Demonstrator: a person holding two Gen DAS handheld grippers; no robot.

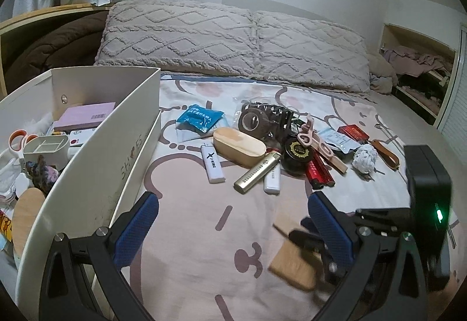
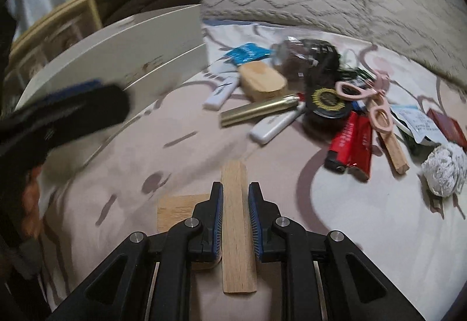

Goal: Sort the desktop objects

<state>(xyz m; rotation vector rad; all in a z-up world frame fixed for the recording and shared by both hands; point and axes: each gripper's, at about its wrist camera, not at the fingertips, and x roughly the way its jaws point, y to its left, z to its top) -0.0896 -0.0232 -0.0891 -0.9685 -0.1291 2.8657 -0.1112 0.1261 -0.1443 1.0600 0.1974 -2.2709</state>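
From the left wrist view, the left gripper (image 1: 233,221) hangs over the pink patterned bedsheet (image 1: 186,239) with its blue-padded jaws spread wide and nothing between them. The white open cardboard box (image 1: 96,151) sits on the left, already stuffed with scissors, a pink pad and other bits, and the unsorted pile lies further off: white lighter (image 1: 213,164), gold cylindrical lighter (image 1: 256,173), oval wooden case (image 1: 238,146), crumpled paper ball (image 1: 364,158). At near right the right gripper (image 1: 315,242) shows up blurry with a pale flat wooden piece (image 1: 293,265) in it. In the right wrist view that gripper's jaws are pinching a narrow strip of the wooden piece (image 2: 237,219) edge-on, just above the sheet. My worry is that it's a thin grip on a smooth slat, so it could pivot or slide out on the way to the box (image 2: 122,58). The left gripper (image 2: 67,113) also sits between it and the box, so a bump looks possible.
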